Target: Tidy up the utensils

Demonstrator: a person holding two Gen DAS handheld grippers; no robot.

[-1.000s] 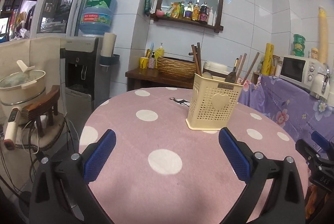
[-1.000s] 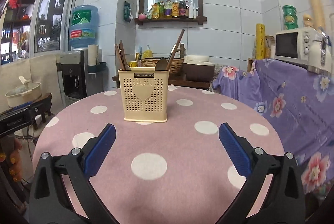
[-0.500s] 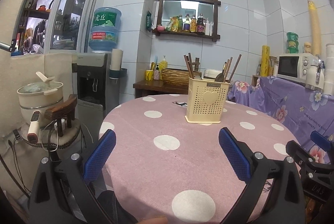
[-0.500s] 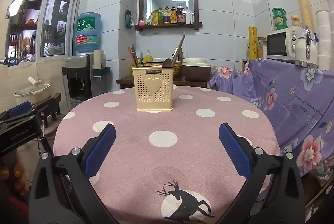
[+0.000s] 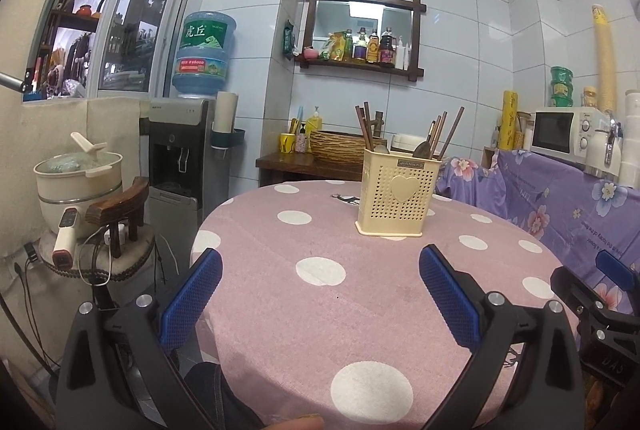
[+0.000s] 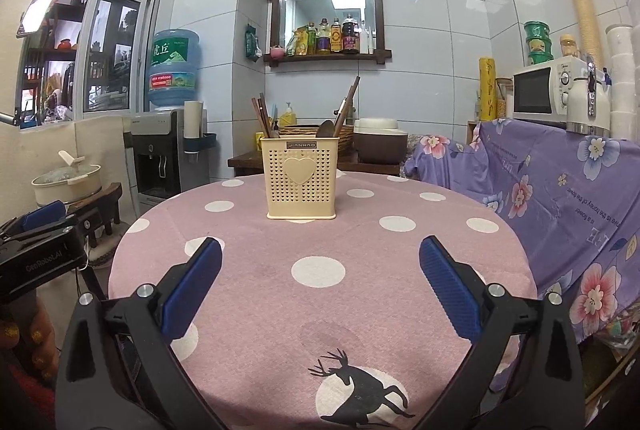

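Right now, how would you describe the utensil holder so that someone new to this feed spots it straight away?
Find the round table under a pink cloth with white polka dots. Near its far side stands the utensil holder, a cream perforated plastic box. It is the only thing on the table, with a raised heart on its front and chopsticks and a spoon poking out.

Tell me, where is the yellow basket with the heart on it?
The yellow basket stands upright on the far part of the pink dotted table, centred in the right wrist view, with chopsticks inside.
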